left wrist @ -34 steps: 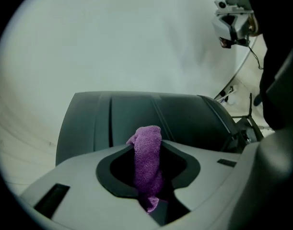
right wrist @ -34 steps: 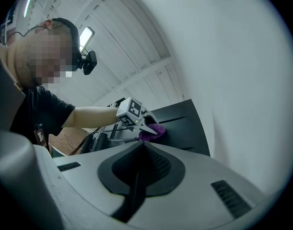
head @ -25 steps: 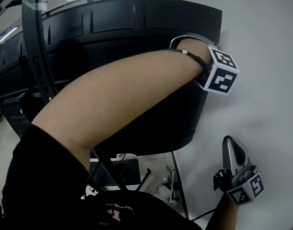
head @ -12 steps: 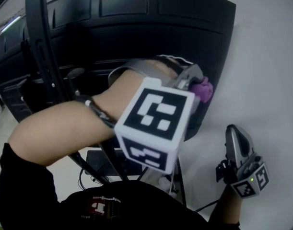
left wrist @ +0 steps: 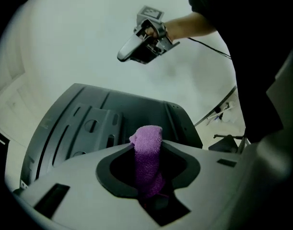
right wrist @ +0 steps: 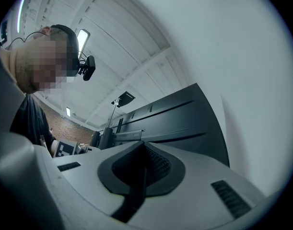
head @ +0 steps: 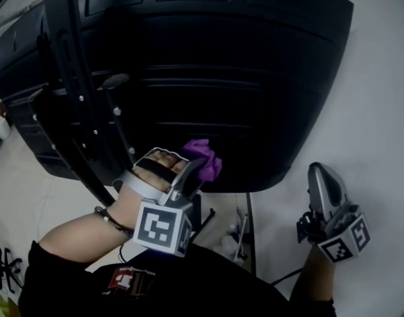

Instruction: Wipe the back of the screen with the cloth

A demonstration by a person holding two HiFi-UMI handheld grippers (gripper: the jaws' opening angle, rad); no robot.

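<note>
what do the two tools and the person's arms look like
The left tool and the right tool are light grey shells with dark inner pads, each carrying a white cube printed with black square markers. A black strap crosses the left hand, a dark band circles that wrist, and a thin cable trails from the right. The top is black.

I see the white tabletop (head: 380, 131) from 1 to 5 o'clock. The pale floor (head: 20, 170) lies at 8 o'clock, with dark cables (head: 6, 269) on it.
</note>
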